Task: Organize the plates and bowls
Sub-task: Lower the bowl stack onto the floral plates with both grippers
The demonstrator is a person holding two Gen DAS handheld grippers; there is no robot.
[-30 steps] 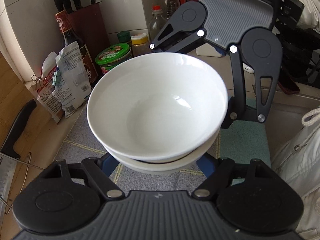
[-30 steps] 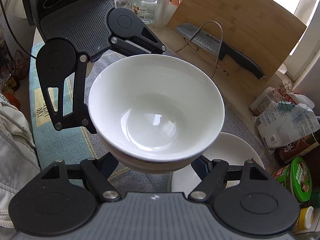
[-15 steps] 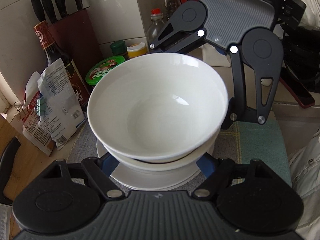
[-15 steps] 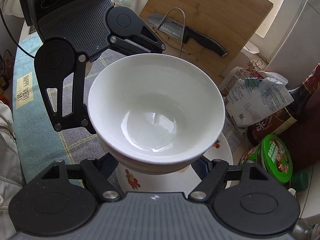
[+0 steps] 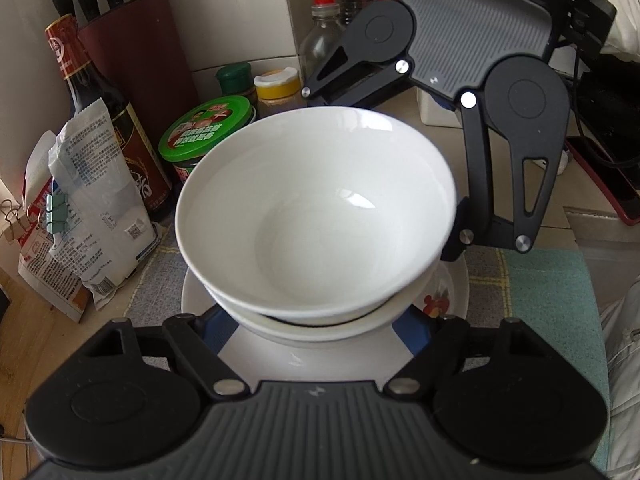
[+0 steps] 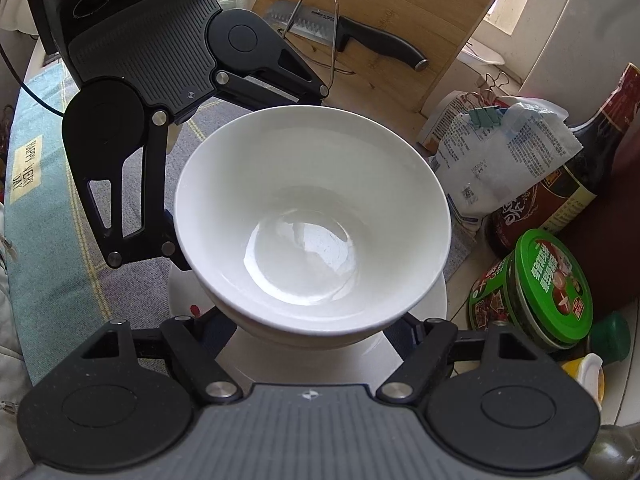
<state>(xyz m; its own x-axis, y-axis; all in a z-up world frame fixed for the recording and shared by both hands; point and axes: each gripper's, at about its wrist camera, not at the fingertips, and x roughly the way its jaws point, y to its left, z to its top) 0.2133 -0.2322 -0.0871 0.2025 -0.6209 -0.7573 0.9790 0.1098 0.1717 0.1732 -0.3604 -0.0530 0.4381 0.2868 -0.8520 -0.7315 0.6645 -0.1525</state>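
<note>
Gripping from opposite sides, a stack of white bowls (image 5: 316,216) is held above a plate (image 5: 448,292) by the left tongs (image 5: 316,328) and right tongs (image 6: 312,336).

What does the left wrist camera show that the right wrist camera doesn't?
Only the left wrist view shows the knife block, the red-capped clear bottle and the dark phone. Only the right wrist view shows the wooden cutting board with the black-handled knife and the wire rack. Both show the stacked white bowls above the plate, the green-lidded jar and the soy sauce bottle.
</note>
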